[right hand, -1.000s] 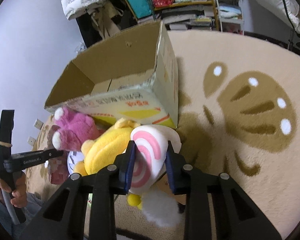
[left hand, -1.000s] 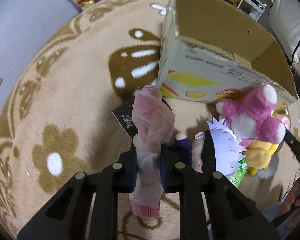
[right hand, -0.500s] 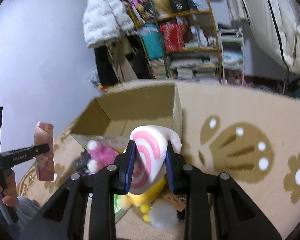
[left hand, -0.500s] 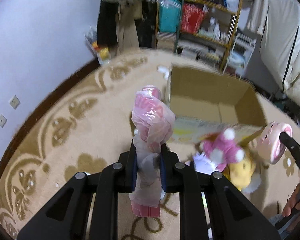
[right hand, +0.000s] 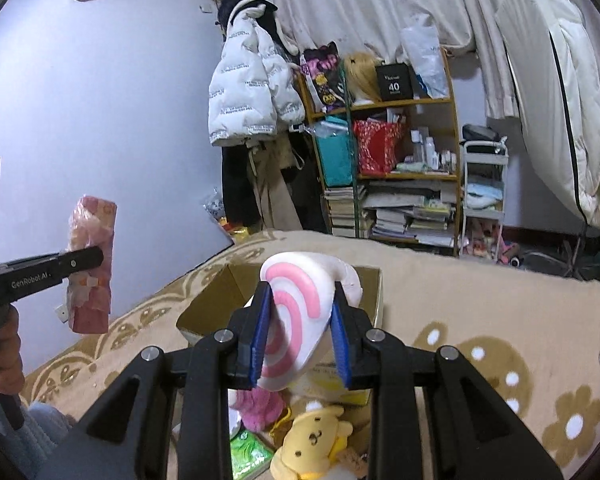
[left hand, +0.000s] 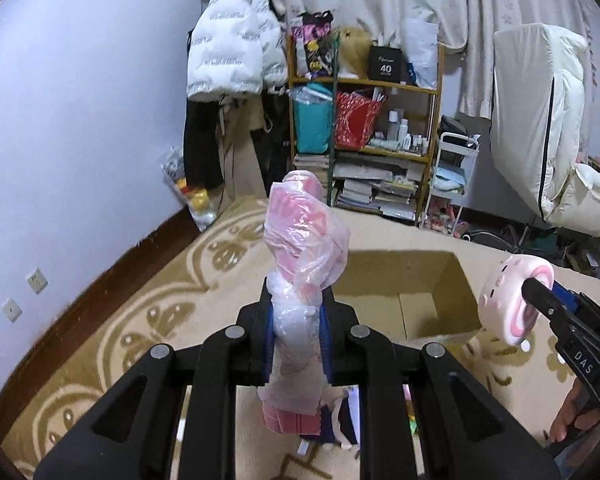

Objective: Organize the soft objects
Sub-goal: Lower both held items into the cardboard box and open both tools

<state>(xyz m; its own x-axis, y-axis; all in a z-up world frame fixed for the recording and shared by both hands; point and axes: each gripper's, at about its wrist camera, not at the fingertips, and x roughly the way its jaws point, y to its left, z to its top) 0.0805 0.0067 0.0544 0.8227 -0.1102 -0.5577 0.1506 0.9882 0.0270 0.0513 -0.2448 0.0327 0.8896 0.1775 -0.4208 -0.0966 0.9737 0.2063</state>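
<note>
My left gripper (left hand: 296, 312) is shut on a pink soft toy wrapped in clear plastic (left hand: 304, 248), held upright in the air; it also shows in the right wrist view (right hand: 92, 264). My right gripper (right hand: 300, 312) is shut on a white plush with a pink swirl (right hand: 300, 312), seen from the left wrist view (left hand: 508, 300) beside the box. An open, empty cardboard box (left hand: 404, 296) sits on the beige carpet below both grippers (right hand: 220, 300). A yellow plush (right hand: 316, 440), a pink plush (right hand: 256, 404) and a green packet (right hand: 248, 448) lie on the carpet in front of the box.
A beige carpet with brown flower patterns (right hand: 500, 320) covers the floor. A cluttered shelf (left hand: 364, 140) and a hanging white jacket (left hand: 232, 52) stand at the far wall. A white covered chair (left hand: 548, 128) is at the right.
Both grippers have risen and tilted up from the carpet with their toys held. The view now takes in the room and the box from above.
</note>
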